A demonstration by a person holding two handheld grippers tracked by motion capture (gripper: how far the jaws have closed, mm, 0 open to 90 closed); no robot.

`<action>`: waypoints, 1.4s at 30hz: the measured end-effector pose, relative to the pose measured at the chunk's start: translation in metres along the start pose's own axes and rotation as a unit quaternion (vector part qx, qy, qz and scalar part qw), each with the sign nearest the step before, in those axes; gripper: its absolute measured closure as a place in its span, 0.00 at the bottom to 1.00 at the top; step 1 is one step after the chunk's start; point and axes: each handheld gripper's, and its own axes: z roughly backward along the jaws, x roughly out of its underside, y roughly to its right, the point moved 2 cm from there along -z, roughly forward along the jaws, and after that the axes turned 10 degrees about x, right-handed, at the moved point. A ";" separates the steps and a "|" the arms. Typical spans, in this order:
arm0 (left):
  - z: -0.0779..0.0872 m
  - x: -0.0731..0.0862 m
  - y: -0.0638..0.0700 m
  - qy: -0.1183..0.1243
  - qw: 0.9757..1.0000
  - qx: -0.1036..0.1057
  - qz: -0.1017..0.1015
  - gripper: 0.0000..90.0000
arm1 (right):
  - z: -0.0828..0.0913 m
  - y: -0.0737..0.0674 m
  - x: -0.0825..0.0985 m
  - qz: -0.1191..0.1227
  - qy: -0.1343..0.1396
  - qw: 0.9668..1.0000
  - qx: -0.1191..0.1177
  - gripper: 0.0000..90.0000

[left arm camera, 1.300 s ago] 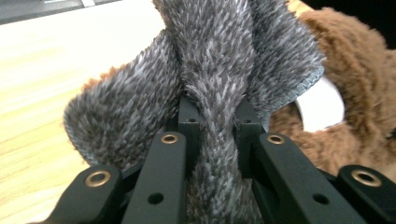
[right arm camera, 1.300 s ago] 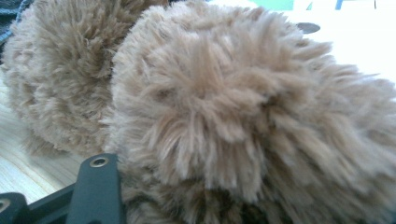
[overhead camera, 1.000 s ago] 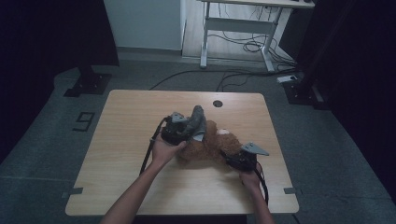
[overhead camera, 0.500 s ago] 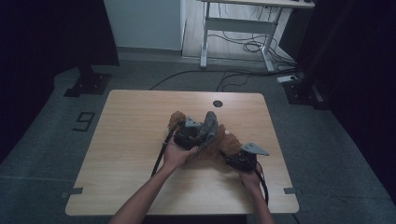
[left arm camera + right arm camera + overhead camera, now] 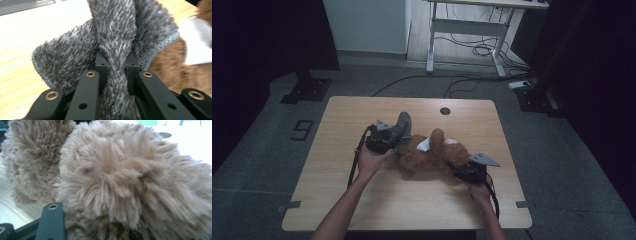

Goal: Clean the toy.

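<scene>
A brown plush toy point(image 5: 432, 157) lies on its side in the middle of the wooden table point(image 5: 362, 200), a white tag point(image 5: 424, 145) showing on it. My left gripper point(image 5: 398, 135) is at the plush's left end, shut on a fold of fuzzy grey cloth point(image 5: 403, 124). In the left gripper view the cloth point(image 5: 112, 32) is pinched between the jaws of the left gripper point(image 5: 116, 60), with the plush point(image 5: 170, 67) and its tag point(image 5: 197, 42) just beyond. My right gripper point(image 5: 462, 171) is shut on the plush's right end. The fur point(image 5: 125, 182) bulges over its jaws and hides one.
A round cable hole point(image 5: 444, 111) sits near the table's far edge. Beyond the table stand a white desk frame point(image 5: 462, 35) and loose cables point(image 5: 482, 50) on the floor. Bare tabletop lies to the left and along the near edge.
My left gripper carried the grey cloth right, over the plush, then came back left to the plush's left end. The right gripper and the plush stayed put.
</scene>
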 end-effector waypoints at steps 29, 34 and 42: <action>-0.009 0.014 0.010 0.013 0.994 0.101 0.033 0.86 | 0.000 0.004 0.002 -0.008 -0.002 1.000 0.000 0.42; -0.038 0.031 0.004 -0.030 0.993 0.093 0.060 0.87 | -0.001 0.004 0.002 -0.009 -0.002 1.000 0.000 0.42; -0.048 0.061 -0.019 -0.082 0.995 0.021 0.052 0.86 | -0.001 0.003 0.002 -0.005 -0.002 1.000 -0.001 0.42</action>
